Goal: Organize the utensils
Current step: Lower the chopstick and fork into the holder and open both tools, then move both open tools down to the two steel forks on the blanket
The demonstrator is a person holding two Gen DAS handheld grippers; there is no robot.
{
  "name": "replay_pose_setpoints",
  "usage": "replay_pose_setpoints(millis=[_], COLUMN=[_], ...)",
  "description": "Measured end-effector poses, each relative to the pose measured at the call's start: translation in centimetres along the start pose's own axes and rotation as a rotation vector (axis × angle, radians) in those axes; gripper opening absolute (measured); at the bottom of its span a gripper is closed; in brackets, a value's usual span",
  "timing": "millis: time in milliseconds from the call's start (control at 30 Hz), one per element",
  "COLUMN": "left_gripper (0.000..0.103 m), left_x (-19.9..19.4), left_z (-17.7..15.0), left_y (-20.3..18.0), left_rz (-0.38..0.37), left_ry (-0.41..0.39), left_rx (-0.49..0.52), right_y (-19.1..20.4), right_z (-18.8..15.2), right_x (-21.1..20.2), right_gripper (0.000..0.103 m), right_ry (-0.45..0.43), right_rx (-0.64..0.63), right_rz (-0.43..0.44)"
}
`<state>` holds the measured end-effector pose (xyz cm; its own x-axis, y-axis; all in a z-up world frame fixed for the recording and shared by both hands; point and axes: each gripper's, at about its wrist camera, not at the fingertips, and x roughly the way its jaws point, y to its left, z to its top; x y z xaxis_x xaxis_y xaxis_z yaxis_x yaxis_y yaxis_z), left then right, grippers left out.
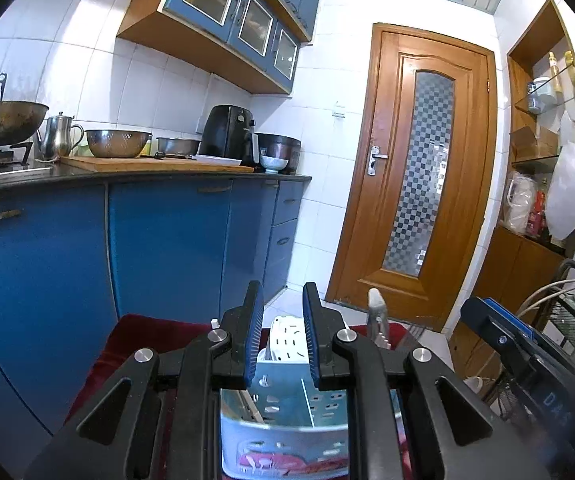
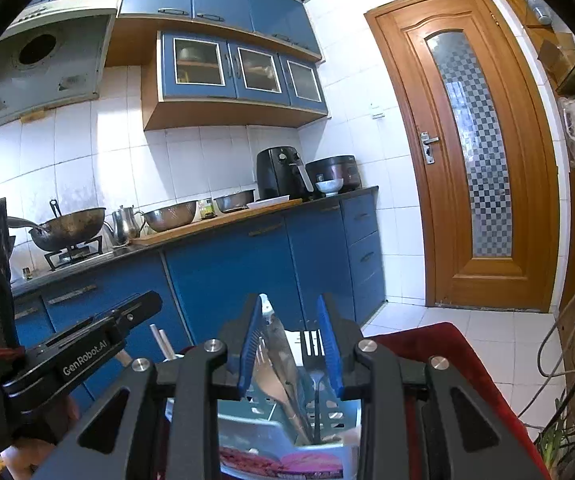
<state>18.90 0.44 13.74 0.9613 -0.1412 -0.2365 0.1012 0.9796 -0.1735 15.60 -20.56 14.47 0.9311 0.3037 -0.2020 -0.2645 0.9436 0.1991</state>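
Note:
A pale blue perforated utensil caddy point(image 1: 283, 412) sits on a dark red cloth, right below both grippers. My left gripper point(image 1: 283, 304) is open and empty above it; chopsticks point(image 1: 249, 402) lean in its left compartment and a white slotted piece point(image 1: 287, 338) stands at its back. A knife point(image 1: 379, 320) stands upright to the right. In the right wrist view, my right gripper point(image 2: 291, 312) is open above the caddy point(image 2: 287, 436), which holds a knife point(image 2: 277, 340), a wooden spatula point(image 2: 275, 388), a fork point(image 2: 311, 344) and a spoon point(image 2: 317, 380). The knife's tip is beside the left finger.
Blue kitchen cabinets point(image 1: 159, 240) with a counter holding a wok point(image 1: 3, 122), a kettle, metal bowls and an air fryer point(image 1: 227, 134) stand ahead. A wooden door point(image 1: 419, 176) is to the right. The other gripper point(image 2: 79, 356) shows at left in the right wrist view. Wire racks and cables are at right.

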Motion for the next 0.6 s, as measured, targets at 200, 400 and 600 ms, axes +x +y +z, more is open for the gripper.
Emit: replay_pose_setpoints(millis=[200, 400, 600], left_gripper=[0.019, 0.019, 0.019], left_x=[-3.3, -6.8, -10.2], left_z=[0.3, 0.2, -0.6], left_y=[-0.5, -0.6, -1.0], left_rz=[-0.013, -0.019, -0.026], left_ry=[0.010, 0.026, 0.057], left_rx=[0.004, -0.013, 0.004], right_y=[0.9, 1.4, 1.7], right_z=[0.2, 0.0, -1.1], right_x=[-2.7, -5.4, -7.6], right_gripper=[0.032, 0.032, 0.032], right_ry=[0.011, 0.030, 0.066], right_rx=[0.005, 0.023, 0.030], right_rz=[0.004, 0.027, 0.028])
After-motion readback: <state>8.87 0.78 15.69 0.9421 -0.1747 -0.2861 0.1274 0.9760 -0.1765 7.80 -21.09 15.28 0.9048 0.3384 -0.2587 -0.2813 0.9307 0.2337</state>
